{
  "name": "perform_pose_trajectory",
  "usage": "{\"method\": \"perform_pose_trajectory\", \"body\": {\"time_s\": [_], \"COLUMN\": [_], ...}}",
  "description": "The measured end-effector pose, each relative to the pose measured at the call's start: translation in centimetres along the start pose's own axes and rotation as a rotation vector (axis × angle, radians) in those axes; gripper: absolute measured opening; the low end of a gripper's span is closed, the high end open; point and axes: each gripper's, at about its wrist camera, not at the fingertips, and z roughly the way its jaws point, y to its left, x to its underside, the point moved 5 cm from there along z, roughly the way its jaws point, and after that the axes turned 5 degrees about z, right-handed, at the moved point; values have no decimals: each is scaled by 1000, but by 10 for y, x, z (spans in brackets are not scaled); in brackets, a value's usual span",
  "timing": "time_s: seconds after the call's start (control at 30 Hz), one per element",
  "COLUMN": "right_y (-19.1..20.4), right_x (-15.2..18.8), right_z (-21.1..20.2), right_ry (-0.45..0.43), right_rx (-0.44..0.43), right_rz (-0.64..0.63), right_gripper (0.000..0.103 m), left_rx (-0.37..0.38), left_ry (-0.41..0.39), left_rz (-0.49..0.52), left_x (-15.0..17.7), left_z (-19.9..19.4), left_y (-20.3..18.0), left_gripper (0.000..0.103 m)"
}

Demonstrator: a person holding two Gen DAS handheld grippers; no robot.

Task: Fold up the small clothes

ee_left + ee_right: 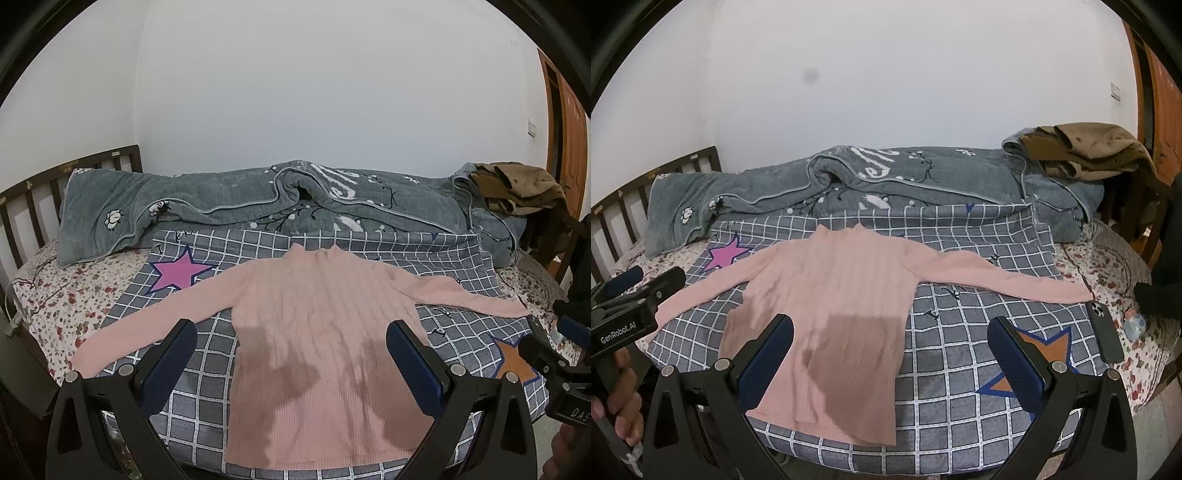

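Note:
A pink ribbed long-sleeve sweater lies flat, face up, on a grey checked cloth on the bed, both sleeves spread out sideways, neck toward the wall. It also shows in the right wrist view. My left gripper is open and empty, hovering above the sweater's lower body. My right gripper is open and empty, above the sweater's lower right side and the checked cloth. The left gripper's body shows at the left edge of the right wrist view.
A rumpled grey quilt lies along the wall behind the sweater. Brown clothes are piled at the far right. A dark phone and a small blue item lie near the bed's right edge. A wooden headboard stands at left.

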Motion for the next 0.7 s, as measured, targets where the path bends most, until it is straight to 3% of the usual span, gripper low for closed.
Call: {"method": "perform_pose_trajectory", "body": {"time_s": [0.7], "right_y": [-1], "right_x": [0], "right_z": [-2], "right_ry": [-1], "right_rx": [-13], "right_rz": [23], "right_gripper": [103], "left_rx": [-8], "left_ry": [-7], "left_rz": [-3], "left_x": [0], "left_z": [-2], "left_y": [2], "left_gripper": [103]}}
